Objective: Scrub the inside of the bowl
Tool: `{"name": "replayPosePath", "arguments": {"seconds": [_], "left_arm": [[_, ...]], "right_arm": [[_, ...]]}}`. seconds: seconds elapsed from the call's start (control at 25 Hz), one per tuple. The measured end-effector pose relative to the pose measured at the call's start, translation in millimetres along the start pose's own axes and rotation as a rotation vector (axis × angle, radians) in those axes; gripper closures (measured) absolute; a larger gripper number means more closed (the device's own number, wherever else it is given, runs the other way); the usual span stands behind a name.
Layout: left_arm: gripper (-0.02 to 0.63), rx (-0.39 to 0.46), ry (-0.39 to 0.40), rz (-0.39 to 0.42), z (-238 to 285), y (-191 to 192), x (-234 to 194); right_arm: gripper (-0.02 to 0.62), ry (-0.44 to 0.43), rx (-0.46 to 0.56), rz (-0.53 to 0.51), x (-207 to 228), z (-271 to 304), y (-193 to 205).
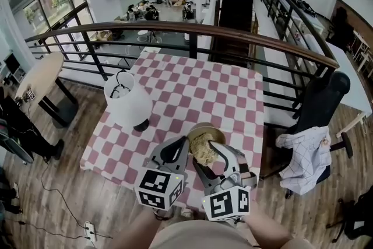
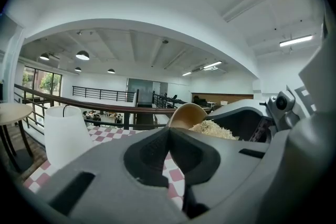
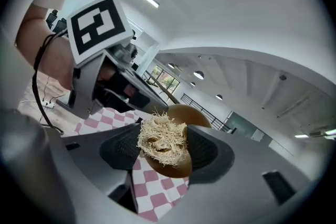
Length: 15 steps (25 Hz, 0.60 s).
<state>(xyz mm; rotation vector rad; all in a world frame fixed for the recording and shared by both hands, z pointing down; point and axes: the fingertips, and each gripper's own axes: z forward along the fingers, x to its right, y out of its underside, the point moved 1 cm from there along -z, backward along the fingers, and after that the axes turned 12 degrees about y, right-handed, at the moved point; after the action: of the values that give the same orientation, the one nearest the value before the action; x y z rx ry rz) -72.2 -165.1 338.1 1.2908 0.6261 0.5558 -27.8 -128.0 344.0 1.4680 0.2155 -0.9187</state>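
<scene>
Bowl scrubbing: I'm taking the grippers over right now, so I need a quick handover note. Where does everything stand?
Left gripper: shut on the rim of the bowl, holding it tilted over the checked table.
Right gripper: shut on the fibrous scrubber, which sits inside the bowl.
Done: bowl gripped, scrubber in the bowl.
Left: scrub round the inside; how much is already scrubbed can't be told. Then set both down.

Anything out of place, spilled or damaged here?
Nothing stands out. The bowl is tilted only because the left gripper holds its rim, while the right gripper holds the scrubber inside it. No spill shows on the tablecloth.
</scene>
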Motion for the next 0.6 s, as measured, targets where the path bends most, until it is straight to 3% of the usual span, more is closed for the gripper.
{"name": "replayPosePath", "arguments": {"seconds": [0.24,0.6], "left_arm": [[0.592,-0.029,0.002,-0.003,0,12,2],[0.592,-0.031,0.014,0.018,-1,6,0]], "right_arm": [[0.344,-0.030,0.053,-0.014,-4,5,-11],[0.344,0.069,0.063,-0.077,17,13,-12]]}}
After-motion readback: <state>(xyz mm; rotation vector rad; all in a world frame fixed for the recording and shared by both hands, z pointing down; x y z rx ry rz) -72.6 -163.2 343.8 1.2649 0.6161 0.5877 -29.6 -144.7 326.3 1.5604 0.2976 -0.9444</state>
